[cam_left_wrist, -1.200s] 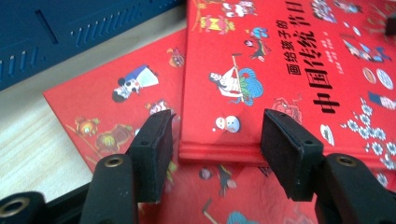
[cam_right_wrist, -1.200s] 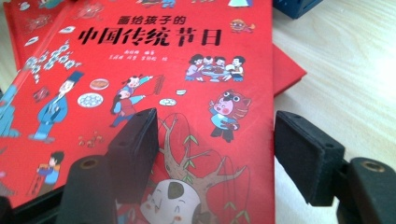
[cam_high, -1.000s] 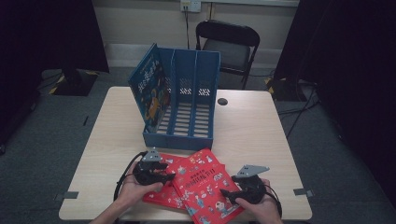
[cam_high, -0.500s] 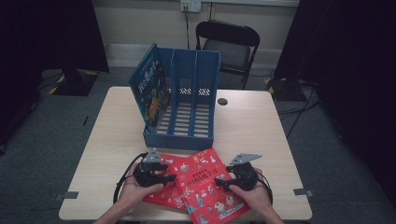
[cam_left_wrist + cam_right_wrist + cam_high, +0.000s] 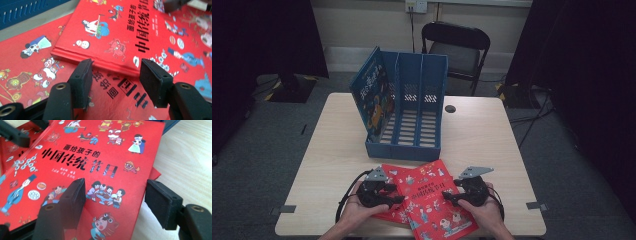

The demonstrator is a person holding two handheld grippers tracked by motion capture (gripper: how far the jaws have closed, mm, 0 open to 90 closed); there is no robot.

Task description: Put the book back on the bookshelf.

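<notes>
**Two red books at the near edge, top one about to be lifted**

Top red book (image 5: 436, 200) lies askew on the lower red book (image 5: 394, 192), both flat on the counter (image 5: 492, 145) just in front of the blue file rack (image 5: 412, 115). One blue book (image 5: 373, 97) already stands in the rack's left slot; the other two slots look empty.

Left hand-held gripper (image 5: 398, 199) sits at the top book's spine edge. In the left gripper view its jaws stand spread, just opened a little further, the pads (image 5: 81, 83) resting short of the spine with nothing between them. Right hand-held gripper (image 5: 447, 196) comes in from the opposite side; its jaws have just narrowed but remain spread, straddling the cover's corner. Whether the right pad (image 5: 160, 203) touches the edge is hard to tell.

Judgement: to lift cleanly, slide one jaw under the overhanging corner, pinch the whole cover thickness rather than the top board alone, and steady the spine with the left so the lower book does not drag along. Then stand it upright for a free slot.
</notes>
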